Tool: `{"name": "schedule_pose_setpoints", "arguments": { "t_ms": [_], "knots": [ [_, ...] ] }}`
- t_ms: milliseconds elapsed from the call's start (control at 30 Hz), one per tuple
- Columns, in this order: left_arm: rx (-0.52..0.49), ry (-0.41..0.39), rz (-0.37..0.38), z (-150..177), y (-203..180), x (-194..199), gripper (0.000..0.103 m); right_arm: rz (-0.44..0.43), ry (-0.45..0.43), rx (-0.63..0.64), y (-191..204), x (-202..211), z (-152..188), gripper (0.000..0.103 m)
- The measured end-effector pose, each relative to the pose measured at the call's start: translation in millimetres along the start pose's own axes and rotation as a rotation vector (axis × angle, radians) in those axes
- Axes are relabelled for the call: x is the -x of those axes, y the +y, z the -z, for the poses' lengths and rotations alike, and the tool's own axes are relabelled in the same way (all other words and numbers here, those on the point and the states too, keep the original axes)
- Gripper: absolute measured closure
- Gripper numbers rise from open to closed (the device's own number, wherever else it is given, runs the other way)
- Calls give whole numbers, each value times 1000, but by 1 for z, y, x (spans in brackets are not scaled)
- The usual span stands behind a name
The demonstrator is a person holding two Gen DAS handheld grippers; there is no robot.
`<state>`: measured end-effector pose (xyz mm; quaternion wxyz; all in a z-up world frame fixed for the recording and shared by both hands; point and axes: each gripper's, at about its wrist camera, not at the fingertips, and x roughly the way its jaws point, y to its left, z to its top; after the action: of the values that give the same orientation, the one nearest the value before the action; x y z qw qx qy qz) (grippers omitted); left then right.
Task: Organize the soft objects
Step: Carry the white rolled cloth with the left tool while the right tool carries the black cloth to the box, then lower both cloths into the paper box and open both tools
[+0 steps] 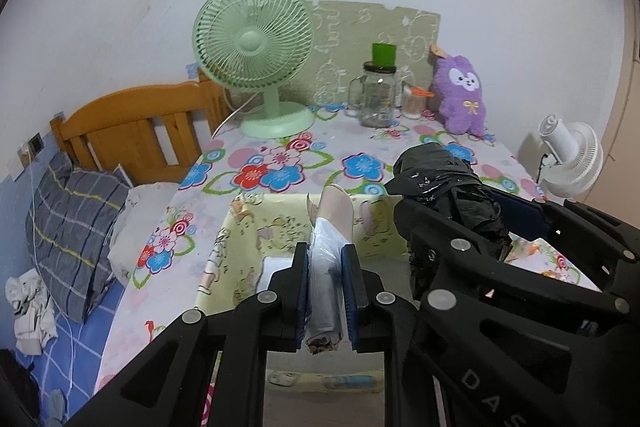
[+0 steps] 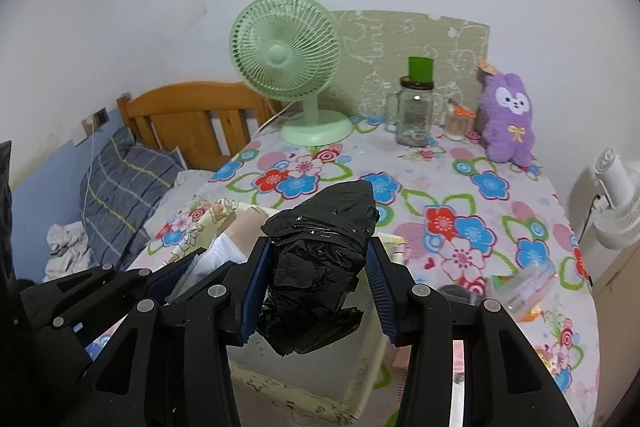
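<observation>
1. The left gripper (image 1: 326,291) has its blue pads pressed tight on a slim roll of pale plastic bags (image 1: 326,259), whitish-clear near the pads, greyer toward the near end and beige at the far end; the roll is held above a yellow-green patterned box (image 1: 248,227) at the near edge of the flower-print tablecloth (image 1: 280,163).
2. The right gripper (image 2: 318,287) stands about half spread, both pads against a fat, crinkled roll of black plastic bags (image 2: 320,251), glossy with small white glints; it too hangs over the box (image 2: 304,391).
3. Each roll lies along its gripper's fingers, long axis running away from the camera toward the back wall, far end jutting past the fingertips and near end poking back between the jaws; the two rolls sit side by side, pale one to the left, roughly parallel.
4. The left wrist view shows the box's printed wall and its far rim; the right wrist view shows the box's pale inside and its near rim, plus a blurred small container (image 2: 528,287) on the cloth to the right.
5. Both views take in the green fan (image 1: 254,55), glass jar (image 1: 376,95) and purple plush toy (image 1: 460,95) at the table's far side, well apart from the rolls.
</observation>
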<state>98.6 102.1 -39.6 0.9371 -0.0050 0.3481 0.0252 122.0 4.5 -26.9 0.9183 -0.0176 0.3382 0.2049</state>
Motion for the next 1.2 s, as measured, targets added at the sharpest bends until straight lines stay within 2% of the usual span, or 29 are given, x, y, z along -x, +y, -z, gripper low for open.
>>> {"name": "schedule_pose_setpoints", "arguments": {
  "t_ms": [500,633,833,900,967,1200],
  "knots": [
    [37,98,-45,11,25,-36,88,-49,90,19,16,-45,6,52],
    [48,104,-61,14,28,-40,84,-36,106,27,18,-52,7,52],
    [54,111,-70,17,30,-42,60,-42,119,33,19,-57,10,48],
    [60,119,-67,17,30,-43,57,-41,126,31,18,-58,10,39],
    [64,121,-64,18,30,-43,49,-34,118,31,17,-57,11,30],
    [51,113,-71,20,23,-36,38,-32,111,51,15,-49,13,27]
  ]
}}
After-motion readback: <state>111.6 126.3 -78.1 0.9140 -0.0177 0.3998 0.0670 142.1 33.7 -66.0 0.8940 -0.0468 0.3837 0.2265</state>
